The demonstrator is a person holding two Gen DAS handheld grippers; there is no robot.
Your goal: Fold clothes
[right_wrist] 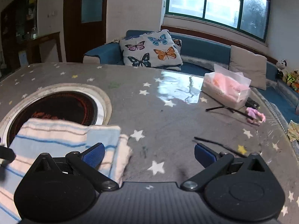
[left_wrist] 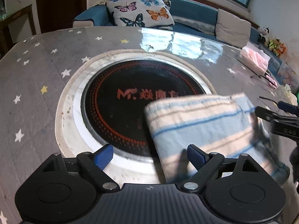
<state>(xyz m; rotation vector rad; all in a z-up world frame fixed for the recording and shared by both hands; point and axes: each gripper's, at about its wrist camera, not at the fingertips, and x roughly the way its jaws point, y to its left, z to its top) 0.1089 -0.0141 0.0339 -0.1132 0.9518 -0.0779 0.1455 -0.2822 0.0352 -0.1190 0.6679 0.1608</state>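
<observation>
Your left gripper (left_wrist: 150,155) is matte black plastic. Each finger ends in a blue pad (left_wrist: 103,155) with a fine ribbed texture. Angular black link arms carry the fingers, pinned with silver screws (left_wrist: 190,185) near the body and small dark rivets further out. Two round black housings (left_wrist: 53,193) with shallow circular recesses flank a grey ribbed centre plate (left_wrist: 149,203), which bears a small crosshair mark. Triangular cut-outs pierce the outer brackets.

Your right gripper (right_wrist: 149,155) is built the same: blue pads (right_wrist: 204,155), black links, silver screws (right_wrist: 190,184), round housings (right_wrist: 244,192), a ribbed plate (right_wrist: 149,205). In the left view, pale lettering, too blurred to read, shows on its side.
</observation>
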